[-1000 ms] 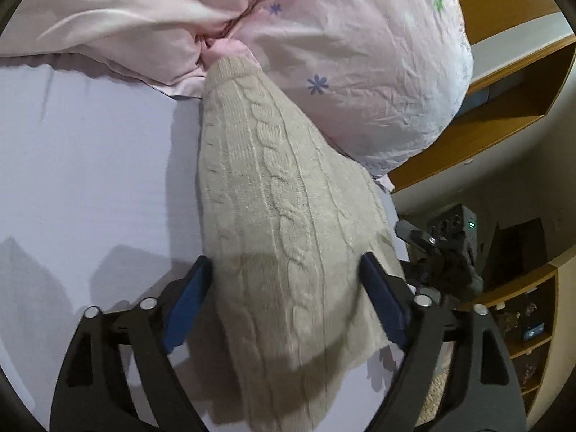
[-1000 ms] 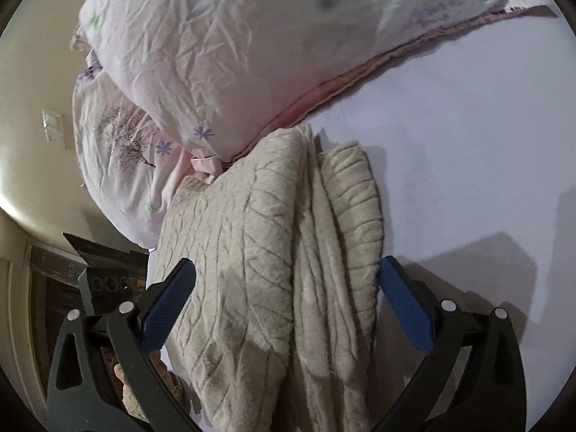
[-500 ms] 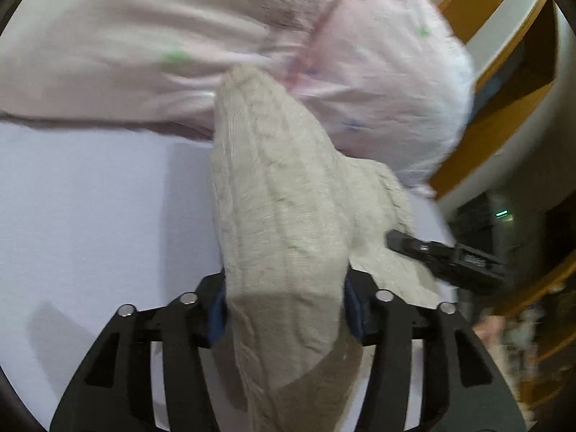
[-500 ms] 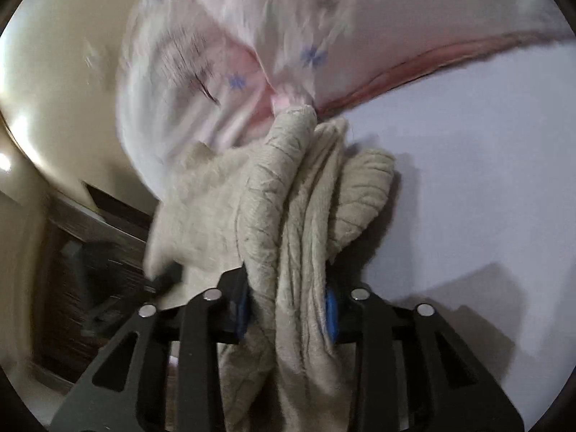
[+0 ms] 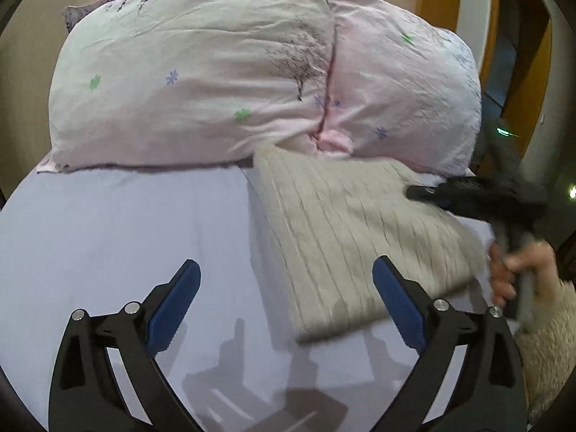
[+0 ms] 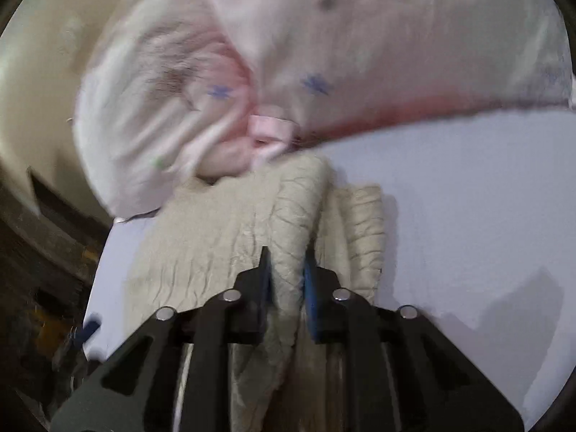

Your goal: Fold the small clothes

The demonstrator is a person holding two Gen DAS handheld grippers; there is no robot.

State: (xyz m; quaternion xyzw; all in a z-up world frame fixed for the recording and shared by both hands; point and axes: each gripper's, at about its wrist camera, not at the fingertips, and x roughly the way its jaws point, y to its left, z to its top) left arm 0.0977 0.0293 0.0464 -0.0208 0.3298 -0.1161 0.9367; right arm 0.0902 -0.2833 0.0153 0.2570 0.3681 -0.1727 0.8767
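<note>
Overhead, so to speak, the left wrist view looked down on a bed covered by a smooth pale lilac sheet, with two plump pink pillows printed with small blue and green flowers banked against a beige wall at its head. To the right of the bed rose curved orange-brown wooden shelving, and a small green light glowed in the dark gap beside it. Shadows of the tools fell across the sheet near the bottom edge.

On the sheet, just below the seam between the pillows, lay the folded beige cable-knit sweater, its far corner touching the pillows and its near edge raised off the sheet on the right side. The left hand-held gripper hung over the sheet with its blue-padded fingers spread wide apart, gripping nothing, the sweater's near corner lying between them.

From the right wrist view, blurred by motion, the right hand-held gripper had its fingers pressed together on a bunched fold of the sweater. The person's right hand, in a fluffy cream sleeve, clasped that tool's handle at the bed's right edge
</note>
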